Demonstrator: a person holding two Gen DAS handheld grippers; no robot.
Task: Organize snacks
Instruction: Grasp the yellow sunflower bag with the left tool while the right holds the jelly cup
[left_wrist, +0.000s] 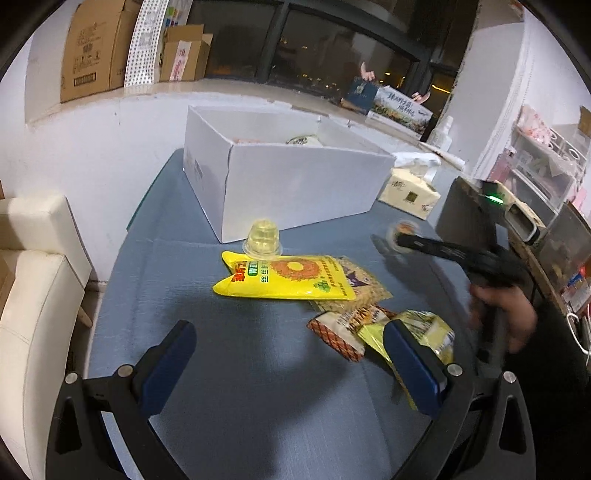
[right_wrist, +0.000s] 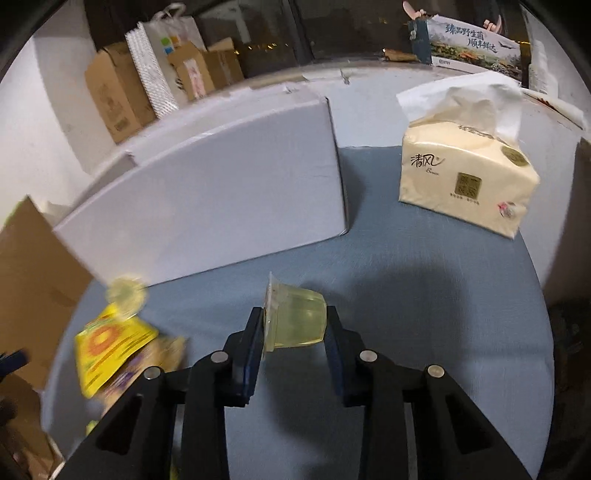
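My right gripper (right_wrist: 295, 318) is shut on a clear yellowish jelly cup (right_wrist: 299, 321), held sideways just above the blue table cloth (right_wrist: 424, 295). The left wrist view shows that gripper (left_wrist: 400, 238) blurred at the right with a hand (left_wrist: 506, 314) behind it. My left gripper (left_wrist: 291, 343) hangs open over the cloth with nothing between its fingers. A second jelly cup (left_wrist: 263, 240) stands by a yellow snack bag (left_wrist: 284, 277). Brown and yellow packets (left_wrist: 354, 325) lie by its right finger. The open white box (left_wrist: 295, 177) stands behind, with snacks inside.
A cream tissue pack (right_wrist: 465, 177) sits right of the box. A white chair (left_wrist: 33, 295) stands left of the table. Cardboard boxes (left_wrist: 96, 48) line the window ledge. Cluttered shelves (left_wrist: 535, 173) fill the right side. A brown cardboard sheet (right_wrist: 29, 277) stands at the left.
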